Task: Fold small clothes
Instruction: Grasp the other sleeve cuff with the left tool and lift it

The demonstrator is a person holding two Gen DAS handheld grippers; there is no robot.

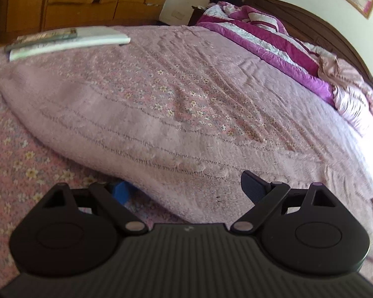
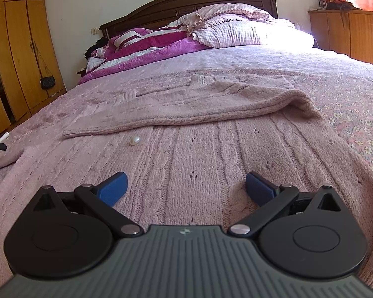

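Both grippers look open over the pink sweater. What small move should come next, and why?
Probably close the right gripper on the pink sweater under it: its jaws stand open, the knit lies flat between them, and one sleeve is already folded across.

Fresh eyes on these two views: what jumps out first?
The pink knit sweater spread over the bed, one part folded across it and a pearl button just below that fold. Behind it, a purple quilt heaped at the headboard. Both grippers, right and left, stand open over the knit.
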